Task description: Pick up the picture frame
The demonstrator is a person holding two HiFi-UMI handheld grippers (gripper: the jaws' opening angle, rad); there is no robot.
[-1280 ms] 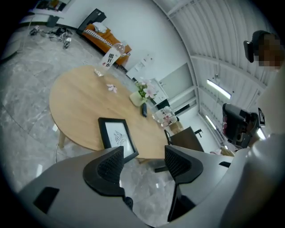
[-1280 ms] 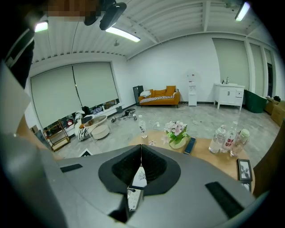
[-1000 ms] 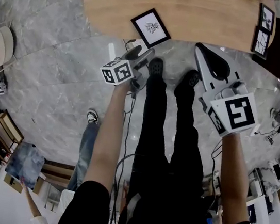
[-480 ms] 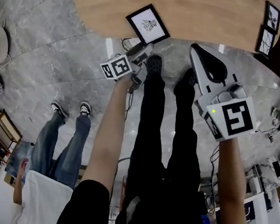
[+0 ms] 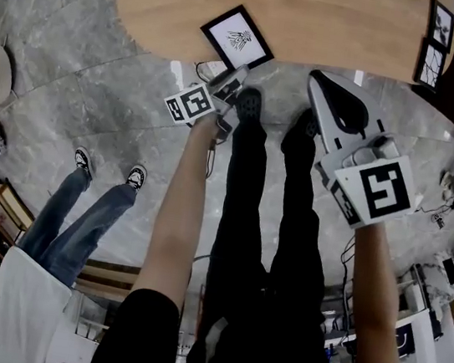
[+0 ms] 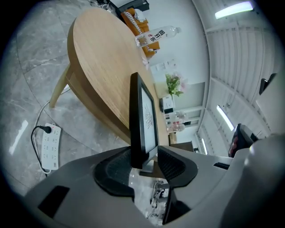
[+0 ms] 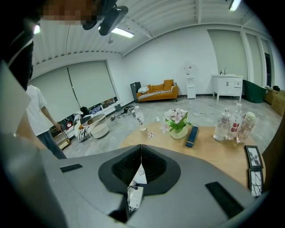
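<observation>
While the left gripper's [image 6: 144, 162] jaws, which have just been closing, pinch the near edge of the black picture frame [image 6: 144, 120], the right gripper's [image 7: 140, 153] jaws are pressed together on nothing. That frame lies at the near rim of the round wooden table [image 6: 98, 58]. Beyond it stands a water bottle [image 6: 156, 35].

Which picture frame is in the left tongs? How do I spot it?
Find the round wooden table. The picture frame lies at its near edge, between the left tongs, which have just been closing. It has a black border around a white sheet with a dark sketch and lies alone; the other two frames sit together at the table's right end.
</observation>
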